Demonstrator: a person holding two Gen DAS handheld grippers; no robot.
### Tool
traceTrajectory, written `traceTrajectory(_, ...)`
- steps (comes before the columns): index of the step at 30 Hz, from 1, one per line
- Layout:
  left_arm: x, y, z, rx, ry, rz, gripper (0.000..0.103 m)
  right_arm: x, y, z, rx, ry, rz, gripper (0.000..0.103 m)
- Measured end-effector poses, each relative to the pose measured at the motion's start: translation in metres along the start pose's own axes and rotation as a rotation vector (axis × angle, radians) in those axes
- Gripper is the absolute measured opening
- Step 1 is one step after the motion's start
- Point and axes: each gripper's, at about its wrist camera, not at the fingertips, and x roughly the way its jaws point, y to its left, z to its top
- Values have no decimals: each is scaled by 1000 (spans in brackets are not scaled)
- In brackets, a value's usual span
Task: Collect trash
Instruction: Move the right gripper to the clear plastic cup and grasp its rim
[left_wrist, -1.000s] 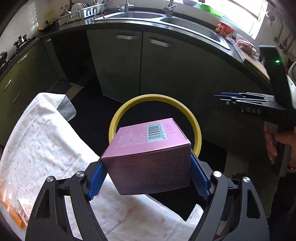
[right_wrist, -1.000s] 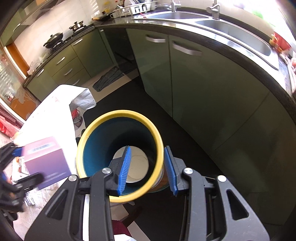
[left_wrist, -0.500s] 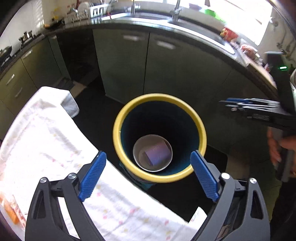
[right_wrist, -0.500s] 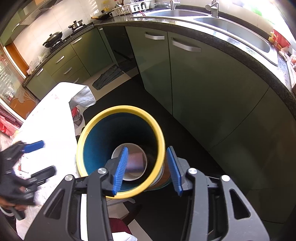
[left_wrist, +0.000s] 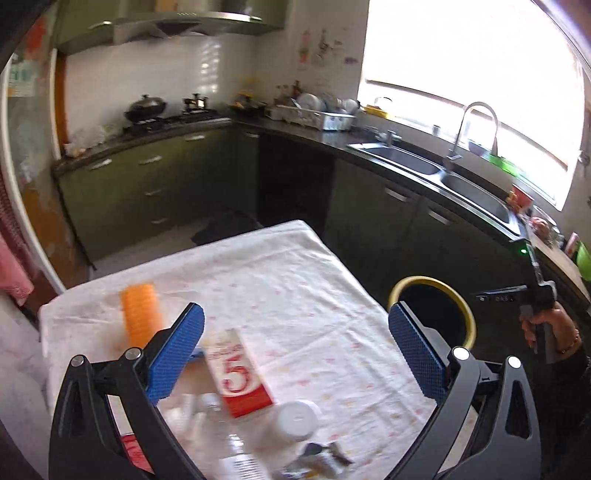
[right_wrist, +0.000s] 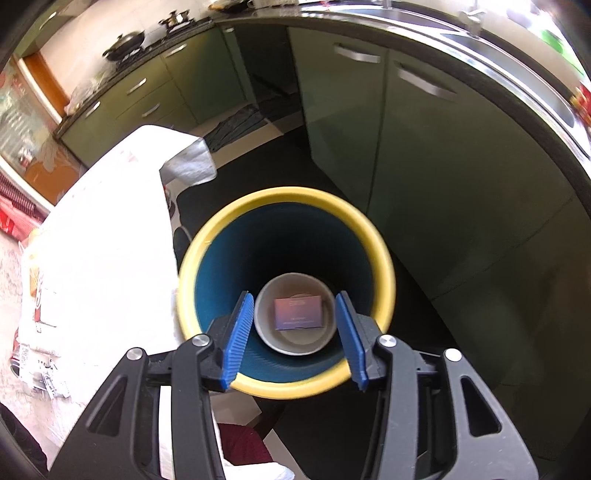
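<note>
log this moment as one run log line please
left gripper: opening, empty, over table | right gripper: open at bin rim | purple box: in bin | next: red-white carton

A large "5", somewhat blurred, shows on the red-and-white carton (left_wrist: 239, 373).

Clear bottle (left_wrist: 236, 458) and dark scraps (left_wrist: 325, 456) run off btm edge, blurred – can't ID scraps. Print on purple box (right_wrist: 298, 313) in bin (right_wrist: 384, 258) too small to read.
</note>
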Motion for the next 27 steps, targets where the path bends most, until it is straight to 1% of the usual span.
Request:
traceTrajectory(4,-23,76,-14,-68,-59,190,98,10,43,11,-62,21,22,45)
traceTrajectory(6,-24,117,-26,-99,-63,274,98,14,73,17,-105,25,42,45)
traceTrajectory(8,-21,146,-38,-141,-52,342,98,17,104,23,-150,32,74,45)
traceTrajectory(12,-4,190,-60,-231,-19,377,98,22,172,32,-220,52,163,45)
traceTrajectory(13,3,197,-64,-248,-14,395,98,23,189,34,-237,56,180,45)
traceTrajectory(15,13,206,-76,-271,-6,454,98,23,227,38,-289,63,203,45)
traceTrajectory(17,21,215,-88,-295,0,460,98,22,264,40,-347,65,222,45)
traceTrajectory(22,34,232,-110,-377,21,400,98,18,355,41,-486,42,276,44)
traceTrajectory(25,42,236,-117,-386,34,400,98,18,401,32,-565,30,274,43)
traceTrajectory(27,46,237,-120,-387,38,404,98,25,425,30,-609,19,245,43)
